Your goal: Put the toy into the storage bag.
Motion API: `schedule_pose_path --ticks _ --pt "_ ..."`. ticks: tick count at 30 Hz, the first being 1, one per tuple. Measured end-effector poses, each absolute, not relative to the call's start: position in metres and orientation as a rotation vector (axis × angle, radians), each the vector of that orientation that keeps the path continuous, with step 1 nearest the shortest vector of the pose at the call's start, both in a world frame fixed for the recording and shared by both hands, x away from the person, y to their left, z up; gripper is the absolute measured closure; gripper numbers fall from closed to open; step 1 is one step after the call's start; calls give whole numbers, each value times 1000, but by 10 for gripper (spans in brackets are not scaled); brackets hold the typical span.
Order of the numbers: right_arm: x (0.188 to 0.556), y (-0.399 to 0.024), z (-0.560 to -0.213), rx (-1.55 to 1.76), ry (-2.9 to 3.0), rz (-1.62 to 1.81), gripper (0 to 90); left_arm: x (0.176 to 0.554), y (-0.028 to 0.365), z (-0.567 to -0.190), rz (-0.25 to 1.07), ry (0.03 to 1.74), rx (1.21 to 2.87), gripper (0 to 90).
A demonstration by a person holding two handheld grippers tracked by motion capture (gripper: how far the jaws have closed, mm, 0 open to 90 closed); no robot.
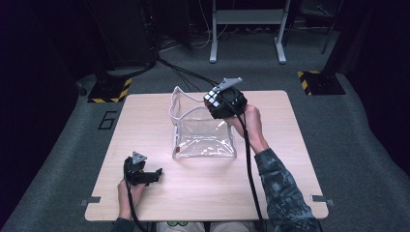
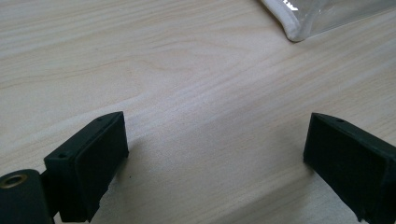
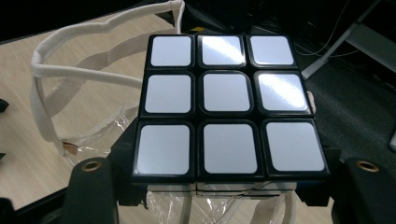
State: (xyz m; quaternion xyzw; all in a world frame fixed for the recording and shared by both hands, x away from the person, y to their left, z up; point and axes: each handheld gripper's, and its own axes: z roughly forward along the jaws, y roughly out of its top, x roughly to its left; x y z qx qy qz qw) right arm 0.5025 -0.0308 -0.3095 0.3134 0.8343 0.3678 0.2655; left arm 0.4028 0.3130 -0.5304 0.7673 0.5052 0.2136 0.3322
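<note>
A clear plastic pouch (image 1: 203,131) with a white fabric rim (image 3: 70,74) stands open at the middle of the wooden table (image 1: 145,116). My right gripper (image 1: 218,102) hovers over the pouch's right side, shut on a puzzle cube (image 3: 226,105) whose white face fills the right gripper view; the cube (image 1: 213,98) sits above the pouch's opening. Near the table's front left, my left gripper (image 1: 153,175) rests low over the bare wood with its jaws wide apart and nothing between them. A corner of the pouch (image 2: 299,23) shows at the top of the left gripper view.
Grey carpet surrounds the table. A white metal frame (image 1: 246,29) stands on the floor behind it, with black cables running to the table's back edge. Yellow-black floor plates (image 1: 111,89) lie at both back corners.
</note>
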Motion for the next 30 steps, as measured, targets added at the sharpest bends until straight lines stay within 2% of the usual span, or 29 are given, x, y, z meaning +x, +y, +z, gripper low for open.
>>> schedule_pose_path --ticks 30 --pt "553 -32 -328 978 2332 918 332 403 313 -530 558 1315 2008 61"
